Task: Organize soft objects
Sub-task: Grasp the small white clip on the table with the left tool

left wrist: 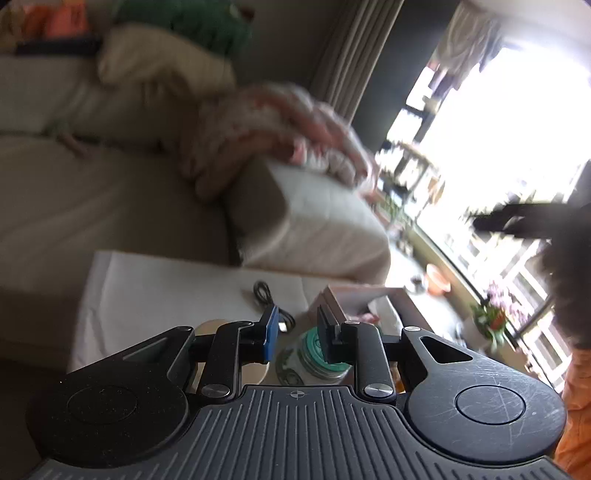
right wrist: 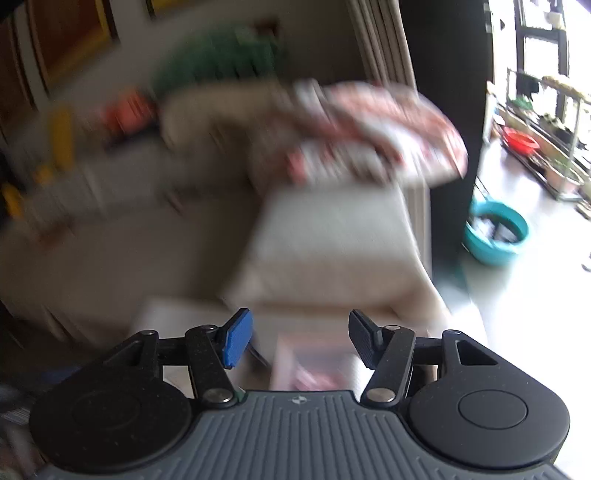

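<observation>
Left gripper point(left wrist: 297, 338) spread a little, pinching nothing; right gripper point(right wrist: 301, 339) spread wide, empty. Just beneath left fingertips: one green-lidded jar point(left wrist: 314, 360), one black cable point(left wrist: 264, 291) on one white table point(left wrist: 147, 288). Ahead: one beige sofa point(left wrist: 92, 206). Farther, on its armrest point(right wrist: 332, 236): one red-patterned blanket point(right wrist: 376, 129). Behind: one beige cushion point(left wrist: 159, 59), one green plush point(left wrist: 199, 22).

Before you, a black cable point(left wrist: 264, 291) on the white table point(left wrist: 147, 288), a green-lidded jar point(left wrist: 314, 360), a teal basin point(right wrist: 495, 232) on the floor.
</observation>
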The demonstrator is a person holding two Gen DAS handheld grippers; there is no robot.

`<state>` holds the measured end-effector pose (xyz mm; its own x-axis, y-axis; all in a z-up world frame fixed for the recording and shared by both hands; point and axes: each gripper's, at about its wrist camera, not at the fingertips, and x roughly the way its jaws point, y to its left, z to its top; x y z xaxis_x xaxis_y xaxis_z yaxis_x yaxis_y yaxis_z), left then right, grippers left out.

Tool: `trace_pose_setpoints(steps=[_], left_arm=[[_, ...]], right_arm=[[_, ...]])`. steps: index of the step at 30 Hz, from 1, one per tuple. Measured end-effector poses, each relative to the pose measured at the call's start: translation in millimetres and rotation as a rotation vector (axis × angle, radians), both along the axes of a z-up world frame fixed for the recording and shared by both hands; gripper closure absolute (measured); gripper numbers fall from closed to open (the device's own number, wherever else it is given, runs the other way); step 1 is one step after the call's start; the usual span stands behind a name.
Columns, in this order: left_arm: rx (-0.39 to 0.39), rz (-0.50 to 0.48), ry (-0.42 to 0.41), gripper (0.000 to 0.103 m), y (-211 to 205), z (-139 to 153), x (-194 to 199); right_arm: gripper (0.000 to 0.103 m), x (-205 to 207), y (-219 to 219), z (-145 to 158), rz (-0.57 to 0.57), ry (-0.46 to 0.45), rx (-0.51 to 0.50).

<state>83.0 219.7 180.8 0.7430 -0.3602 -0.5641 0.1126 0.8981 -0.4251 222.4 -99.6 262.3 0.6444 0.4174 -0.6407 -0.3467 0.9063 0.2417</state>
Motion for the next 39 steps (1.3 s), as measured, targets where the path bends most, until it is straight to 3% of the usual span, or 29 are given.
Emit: trace_pose_setpoints(steps=[2,4,7,11,15,20,25,30,37,39], left_arm=[[0.066,0.027,0.063,0.078,-3,4,25],[0.187,0.041,0.100,0.078,-9,3,45],[0.385,-0.043,0.142,0.078,-28,-3,80],[0.514,-0.248,0.266,0.078,-56,-20,129],[0.632,-0.458,0.430,0.075,-90,-50,175],[0.806,-0.555,0.571,0.075,-107,-94,201],[0.805,-0.639,0.639,0.075,-106,-121,207],[0.869,-0.646,0.652,0.075,-102,-137,206],[0.807,-0.556,0.581,0.067,-77,-136,203],[0.825,-0.511,0.552,0.067,-63,-136,201]], right_arm=[[0.040,-8,3,36,0.019,-0.048,0.111],[0.034,-11,7,61,0.049,-0.077,0.206],[0.033,-7,11,70,0.123,-0.082,0.257],[0.033,12,8,38,0.214,-0.038,0.256],[0.033,46,2,-11,0.208,0.072,0.270],[0.033,72,-10,-56,0.217,0.150,0.308],[0.033,82,-4,-79,0.231,0.176,0.257],[0.033,83,14,-91,0.253,0.176,0.183],[0.033,88,50,-108,0.231,0.214,0.013],[0.033,90,62,-115,0.229,0.225,-0.045]])
